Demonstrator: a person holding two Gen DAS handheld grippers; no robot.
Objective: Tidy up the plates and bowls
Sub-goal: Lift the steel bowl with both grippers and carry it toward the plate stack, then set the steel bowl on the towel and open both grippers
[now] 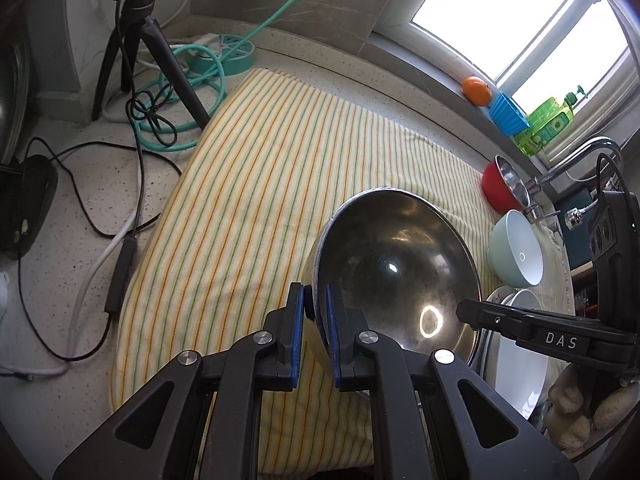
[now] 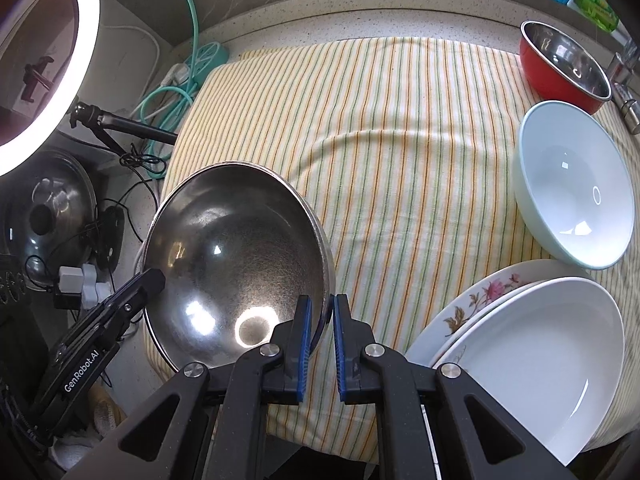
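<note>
Both tools pinch the rim of the empty, shiny steel bowl [image 2: 236, 260], left tool [image 1: 316, 320] and right tool [image 2: 322, 334] on opposite sides, over the striped cloth [image 2: 400, 160] near the table's front edge. Nearby sit an empty mint bowl [image 2: 576, 188] and stacked plates [image 2: 540, 352].

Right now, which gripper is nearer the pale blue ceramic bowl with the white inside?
Right. The right gripper clamps the large steel bowl's rim on the side facing the pale blue bowl; the left gripper clamps the opposite rim, farther away.
</note>
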